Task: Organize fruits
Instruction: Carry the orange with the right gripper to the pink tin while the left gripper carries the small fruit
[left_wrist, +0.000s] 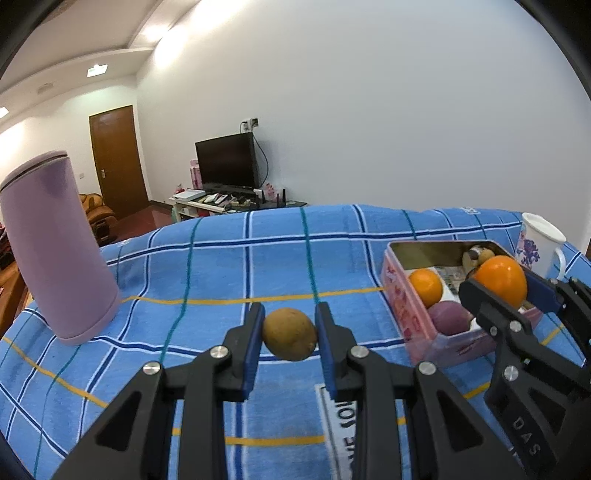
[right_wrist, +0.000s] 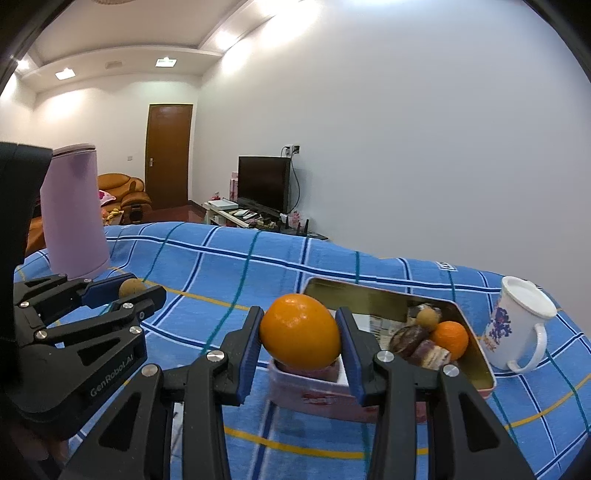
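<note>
Our left gripper (left_wrist: 290, 334) pinches a small round brownish-yellow fruit (left_wrist: 290, 334) between its blue-padded fingers (left_wrist: 252, 345), held above the blue checked tablecloth (left_wrist: 221, 273). On the other side, our right gripper (right_wrist: 300, 336) clamps a large glossy orange (right_wrist: 300, 332) between its pads, and we see it hanging over the near end of the pink rectangular tin box (right_wrist: 476, 376), just above the rim. From the left wrist view that same orange sits over the box's right side. Inside the box we spot a smaller orange (left_wrist: 426, 287), a round purple fruit (left_wrist: 450, 317) beside it, and a few dark and pale items at the far end that we cannot make out clearly. We find a white mug with a purple print (right_wrist: 517, 325) standing just beyond the box on the right, and a tall lilac cylindrical canister (left_wrist: 59, 247) upright on the cloth far to the left, well apart from the box
</note>
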